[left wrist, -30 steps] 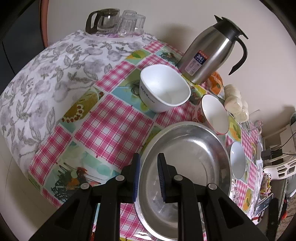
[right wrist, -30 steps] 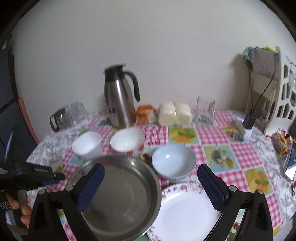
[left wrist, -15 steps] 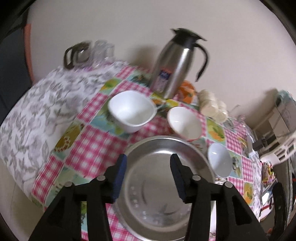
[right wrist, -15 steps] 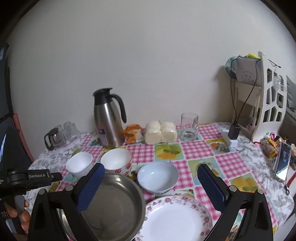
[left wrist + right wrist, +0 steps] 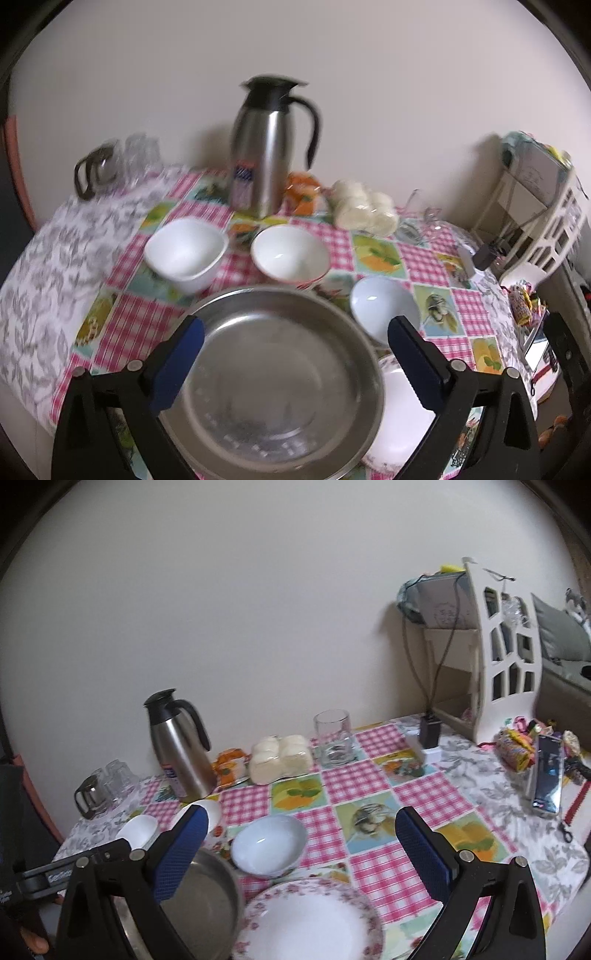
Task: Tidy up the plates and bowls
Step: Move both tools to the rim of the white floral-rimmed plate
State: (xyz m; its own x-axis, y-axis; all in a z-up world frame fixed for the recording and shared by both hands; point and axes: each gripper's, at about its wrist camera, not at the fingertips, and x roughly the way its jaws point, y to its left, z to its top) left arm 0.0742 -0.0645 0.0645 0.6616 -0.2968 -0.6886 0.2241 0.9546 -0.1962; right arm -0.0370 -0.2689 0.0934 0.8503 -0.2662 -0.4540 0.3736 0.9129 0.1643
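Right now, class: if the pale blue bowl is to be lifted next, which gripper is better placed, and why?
Probably the right gripper: the pale blue bowl sits almost directly between its open fingers. The left gripper, its jaws opening with nothing between them, hangs over the steel pan.

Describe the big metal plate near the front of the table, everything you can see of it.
The metal plate is a wide, round, shallow dish of dull silvery steel with a raised rim and a flat, scuffed bottom. It is empty and lies flat on the checked tablecloth at the table's near edge. Its right rim overlaps the floral plate. The left claw frames it, jaws opening, pads not touching it.
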